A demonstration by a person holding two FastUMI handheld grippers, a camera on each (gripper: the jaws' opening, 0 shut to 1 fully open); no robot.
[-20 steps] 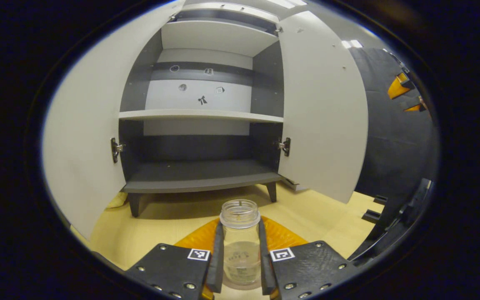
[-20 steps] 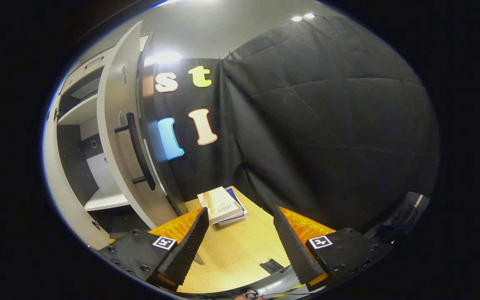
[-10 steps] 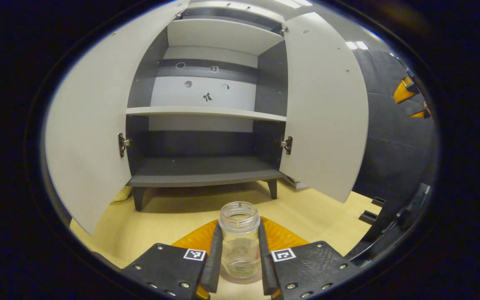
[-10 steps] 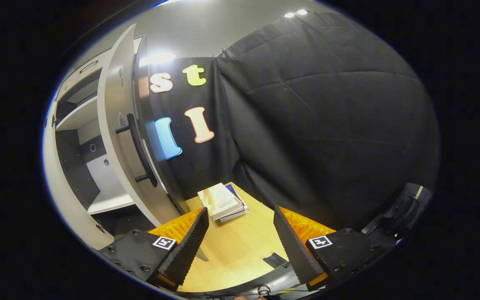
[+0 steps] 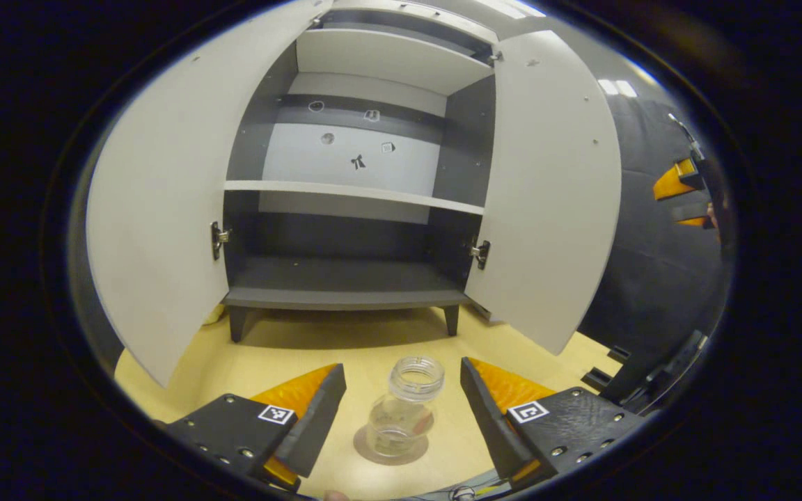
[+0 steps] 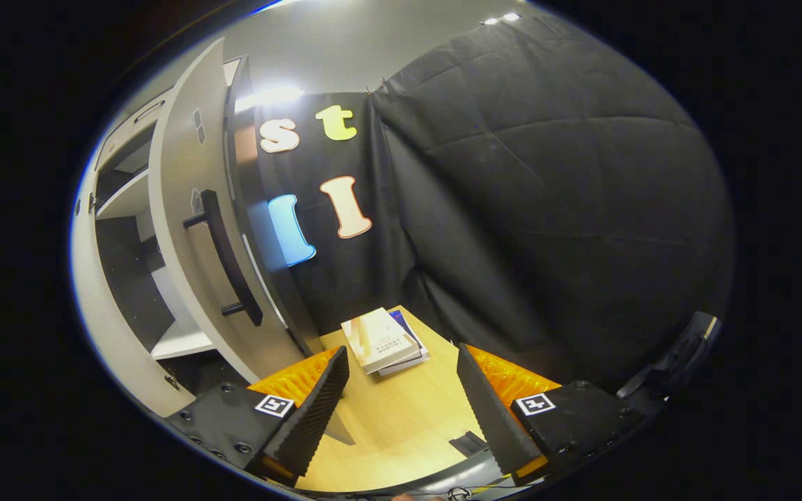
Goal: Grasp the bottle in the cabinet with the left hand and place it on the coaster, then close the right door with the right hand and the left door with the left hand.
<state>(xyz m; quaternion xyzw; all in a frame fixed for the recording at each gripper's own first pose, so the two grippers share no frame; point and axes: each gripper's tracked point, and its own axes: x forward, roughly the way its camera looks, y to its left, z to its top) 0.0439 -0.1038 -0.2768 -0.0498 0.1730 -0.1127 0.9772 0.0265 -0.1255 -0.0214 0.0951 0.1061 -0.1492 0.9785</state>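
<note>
Change: half a second before, the left gripper (image 5: 401, 410) pinched the clear lidless glass bottle (image 5: 403, 407); its fingers had since spread wide and stood clear of the glass on both sides.
Bottle: stood upright on the round brown coaster (image 5: 394, 449), on the pale wooden tabletop (image 5: 345, 348), near side, in front of the cabinet.
Cabinet: grey-and-white two-door cabinet (image 5: 352, 202) at the far side; left door (image 5: 157, 209) and right door (image 5: 554, 202) both swung open; shelves bare.
Left gripper pose: low over the table, pointed at the cabinet, bottle between the parted fingers, untouched.
Right gripper (image 6: 401, 407): fingers spread, holding nothing; aimed past the right door's outer face, its black bar handle (image 6: 223, 257) at left.
Right view shift: door and handle sat slightly larger than before.
Other: stack of books (image 6: 386, 341) lay on the table beyond the fingers.
</note>
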